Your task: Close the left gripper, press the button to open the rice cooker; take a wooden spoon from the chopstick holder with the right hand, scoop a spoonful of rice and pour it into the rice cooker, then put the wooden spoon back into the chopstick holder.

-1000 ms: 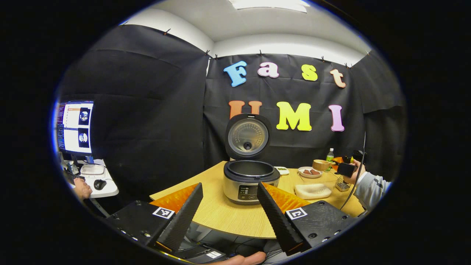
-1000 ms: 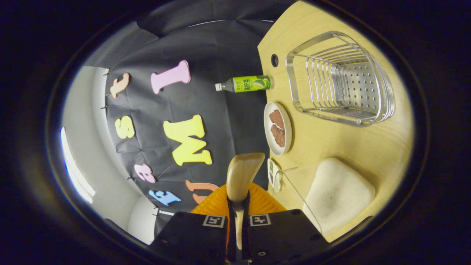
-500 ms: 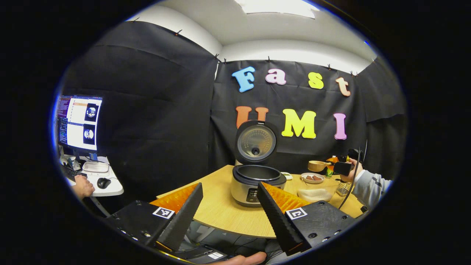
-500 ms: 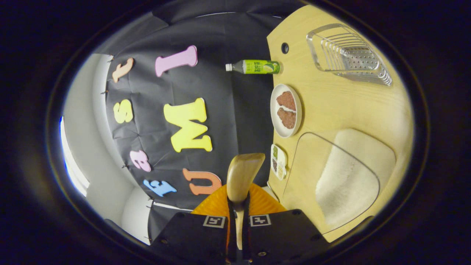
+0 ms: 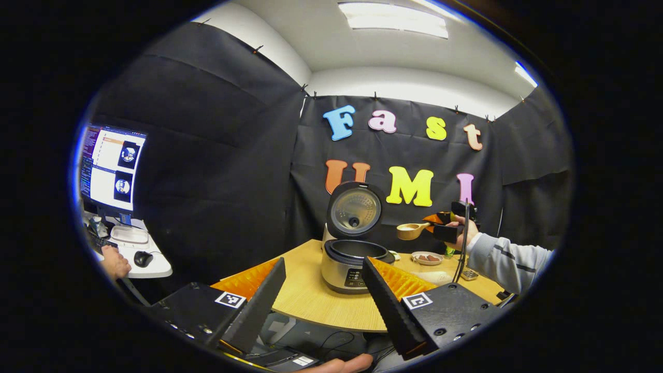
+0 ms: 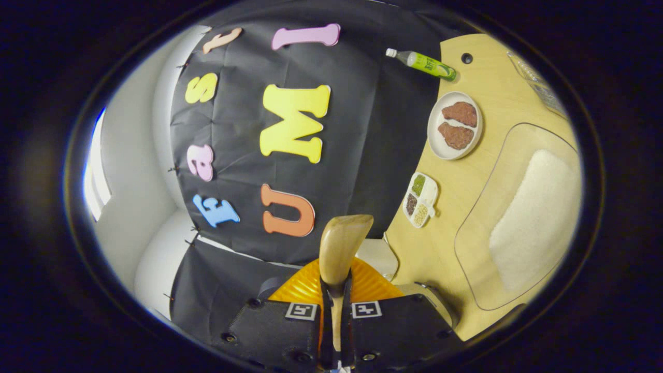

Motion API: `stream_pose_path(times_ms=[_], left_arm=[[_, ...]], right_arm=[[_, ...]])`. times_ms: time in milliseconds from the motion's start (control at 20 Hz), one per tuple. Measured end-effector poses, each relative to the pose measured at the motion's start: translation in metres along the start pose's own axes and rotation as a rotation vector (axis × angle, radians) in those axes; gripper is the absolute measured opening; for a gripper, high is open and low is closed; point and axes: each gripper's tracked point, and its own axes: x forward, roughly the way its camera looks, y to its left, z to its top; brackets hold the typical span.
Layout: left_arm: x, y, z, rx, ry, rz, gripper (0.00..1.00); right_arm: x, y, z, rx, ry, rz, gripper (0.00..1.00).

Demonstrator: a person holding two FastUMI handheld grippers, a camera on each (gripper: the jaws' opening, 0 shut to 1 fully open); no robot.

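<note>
I am holding my left gripper [image 5: 323, 300] back from the near edge of the round wooden table [image 5: 311, 303], its two fingers standing wide apart with nothing between them, and the rice cooker [image 5: 354, 261] is showing in the gap beyond them. The cooker is sitting on the table a little in from the near edge, its lid [image 5: 355, 209] standing upright at the back and the dark inner pot open to the air above.

To the right of the cooker, my right hand [image 5: 458, 226] is carrying the right gripper [image 6: 335, 311] above the table. In the right gripper view its fingers are pressing together on the handle of the wooden spoon [image 6: 339, 254], and in the left gripper view the spoon's bowl is hanging level, just to the right of the lid and higher than the pot's rim. Whether rice is lying in the bowl I cannot tell.

Under the spoon side, the clear rice container [image 6: 523, 217] with its white rice is lying near the table's right edge, with a plate of two brown patties [image 6: 455, 125], a small divided dish [image 6: 420, 199] and a green bottle [image 6: 426, 62] lining the far edge by the cloth wall. Bare tabletop is lying open between the cooker and the near edge
</note>
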Motion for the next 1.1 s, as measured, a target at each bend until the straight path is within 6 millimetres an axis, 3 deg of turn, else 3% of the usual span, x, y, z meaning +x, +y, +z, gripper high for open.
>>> stream_pose_path(times_ms=[200,400,750,1100], left_arm=[[-0.004,0.005,-0.001,-0.007,0.001,-0.02,0.94],[-0.008,0.001,-0.007,0.017,0.006,-0.043,0.94],[-0.011,-0.007,-0.006,0.031,0.008,-0.075,0.94],[-0.011,-0.002,-0.009,0.053,0.024,-0.069,0.94]], right_arm=[[0.018,0.021,-0.039,-0.145,0.025,-0.021,0.11],[0.027,0.039,-0.061,-0.333,0.004,-0.039,0.11],[0.028,0.067,-0.061,-0.629,-0.066,-0.049,0.11],[0.032,0.072,-0.076,-0.771,-0.057,-0.05,0.11]])
